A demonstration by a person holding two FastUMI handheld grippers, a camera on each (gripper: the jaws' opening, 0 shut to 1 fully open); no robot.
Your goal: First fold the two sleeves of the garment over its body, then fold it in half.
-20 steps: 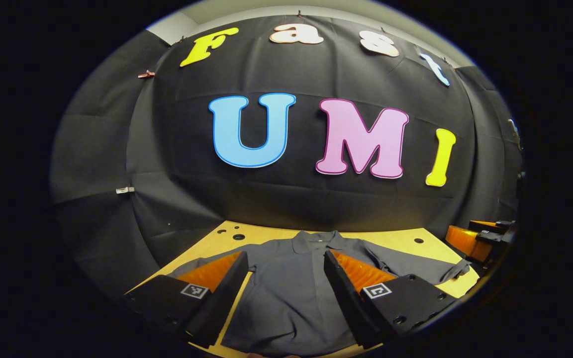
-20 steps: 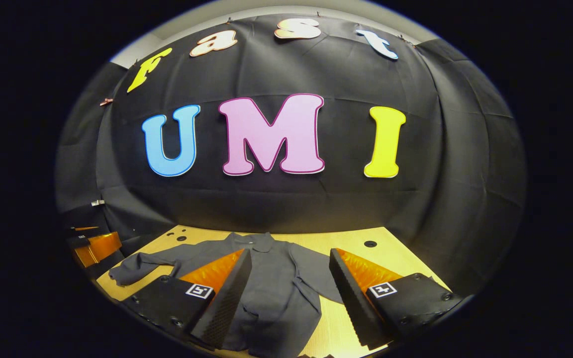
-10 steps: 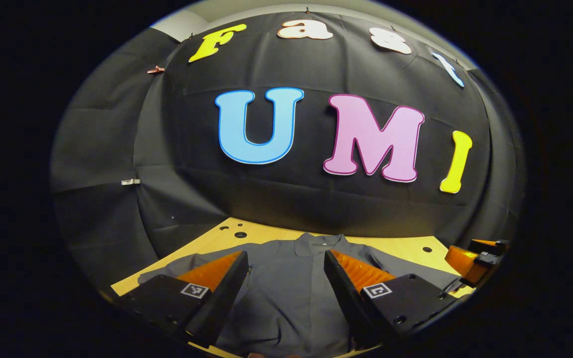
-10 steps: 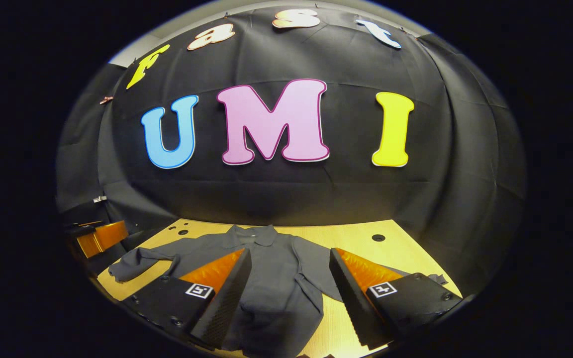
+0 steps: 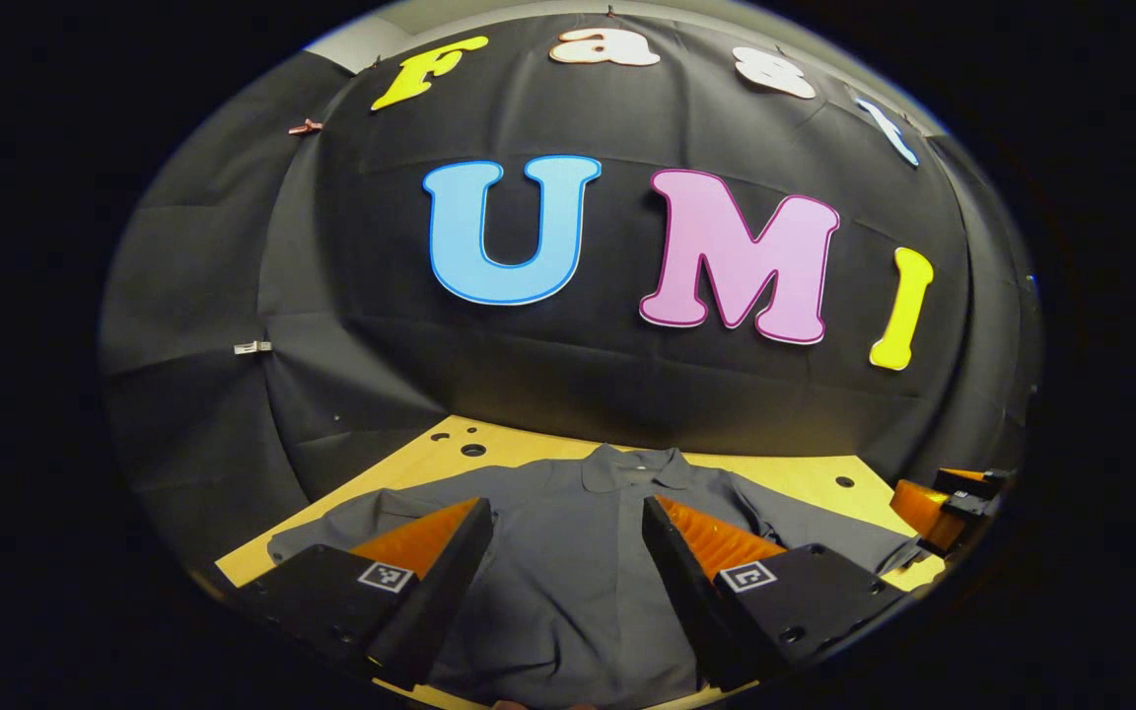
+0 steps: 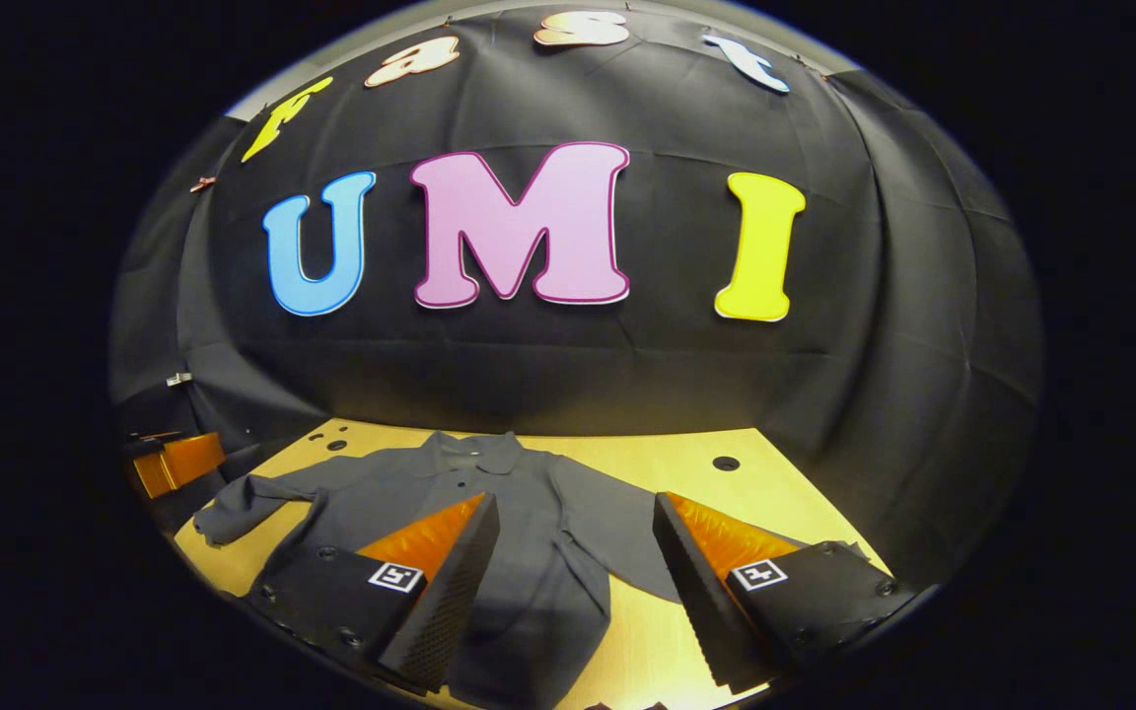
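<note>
**Shirt spread flat, sleeves unfolded**

A dark grey collared long-sleeved shirt (image 5: pixel 568 552) lies face-up on the pale wooden table (image 6: pixel 686 463), sleeves out. The left gripper (image 5: pixel 568 552) and right gripper (image 6: pixel 578 562) hover above, jaws apart, gripping nothing.

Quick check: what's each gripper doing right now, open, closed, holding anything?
Left gripper: jaws open, holding nothing, above the grey shirt on the table.
Right gripper: jaws open, holding nothing, above the shirt's side.
</note>
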